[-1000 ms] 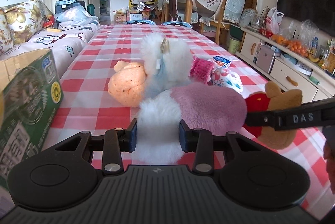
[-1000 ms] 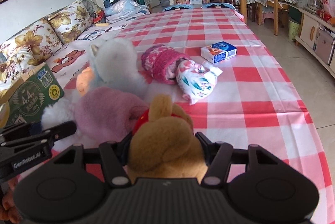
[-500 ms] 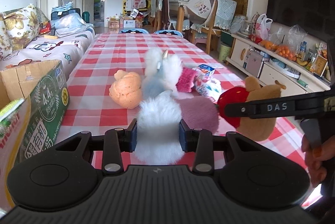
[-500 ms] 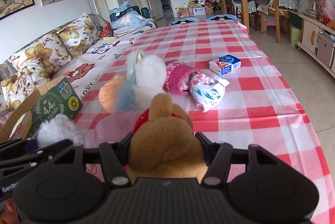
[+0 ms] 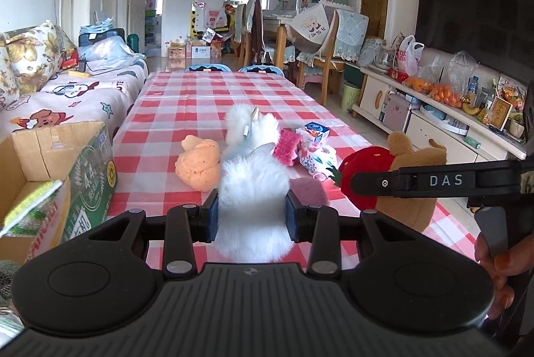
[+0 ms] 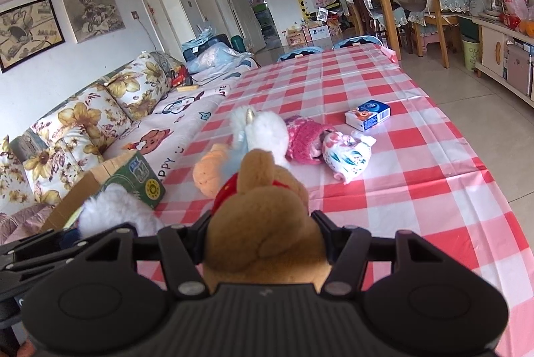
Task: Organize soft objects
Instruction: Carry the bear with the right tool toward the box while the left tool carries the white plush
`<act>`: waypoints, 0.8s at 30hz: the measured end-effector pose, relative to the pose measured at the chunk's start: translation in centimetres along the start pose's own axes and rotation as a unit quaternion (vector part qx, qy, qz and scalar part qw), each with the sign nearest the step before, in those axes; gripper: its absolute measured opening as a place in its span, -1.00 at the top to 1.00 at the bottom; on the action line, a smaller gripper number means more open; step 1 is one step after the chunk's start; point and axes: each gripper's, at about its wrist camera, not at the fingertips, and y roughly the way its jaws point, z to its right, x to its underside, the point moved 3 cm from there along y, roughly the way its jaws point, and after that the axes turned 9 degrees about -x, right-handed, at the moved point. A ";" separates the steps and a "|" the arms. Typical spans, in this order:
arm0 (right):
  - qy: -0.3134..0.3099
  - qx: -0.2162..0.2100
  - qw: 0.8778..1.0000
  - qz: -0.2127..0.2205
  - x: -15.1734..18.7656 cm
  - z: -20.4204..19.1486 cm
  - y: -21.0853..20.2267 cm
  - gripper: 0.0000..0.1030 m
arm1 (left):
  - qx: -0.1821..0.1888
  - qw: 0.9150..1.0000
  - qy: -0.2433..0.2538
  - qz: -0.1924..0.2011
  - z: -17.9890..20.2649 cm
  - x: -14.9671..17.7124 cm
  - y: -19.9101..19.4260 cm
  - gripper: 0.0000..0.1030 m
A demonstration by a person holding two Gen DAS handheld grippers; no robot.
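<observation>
My left gripper point(image 5: 251, 215) is shut on a white and pink fluffy plush point(image 5: 252, 190), held above the near table edge; its white end also shows in the right wrist view point(image 6: 113, 210). My right gripper point(image 6: 263, 236) is shut on a brown bear plush with a red hat point(image 6: 260, 210), seen from the side in the left wrist view point(image 5: 400, 170). On the checked tablecloth lie an orange plush point(image 5: 198, 165), a white unicorn plush point(image 5: 253, 126), a pink knitted item point(image 5: 287, 148) and a floral pouch point(image 5: 317, 158).
An open cardboard box point(image 5: 56, 176) stands at the left, beside the table; it also shows in the right wrist view point(image 6: 130, 180). A small blue tissue pack point(image 6: 367, 115) lies farther back. A sofa point(image 6: 100, 116) runs along the left, cabinets point(image 5: 434, 123) along the right.
Both grippers have lifted and pulled back from the pile, each with its plush. The box at the left has come closer into view.
</observation>
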 end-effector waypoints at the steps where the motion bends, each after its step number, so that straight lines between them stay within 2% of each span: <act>1: 0.000 -0.001 1.000 0.002 0.0 -0.2 -0.1 -0.18 | 0.000 1.000 0.000 0.001 -0.1 0.0 -0.1 0.11; 12: -0.009 -0.017 1.000 0.013 0.1 -2.5 -1.1 -0.18 | -0.015 1.000 -0.008 0.013 -1.0 -0.3 -1.6 0.11; 24: -0.037 -0.054 0.998 0.027 -0.9 -6.8 -1.4 -0.18 | -0.060 0.998 -0.016 0.033 -3.4 -1.7 -3.5 0.10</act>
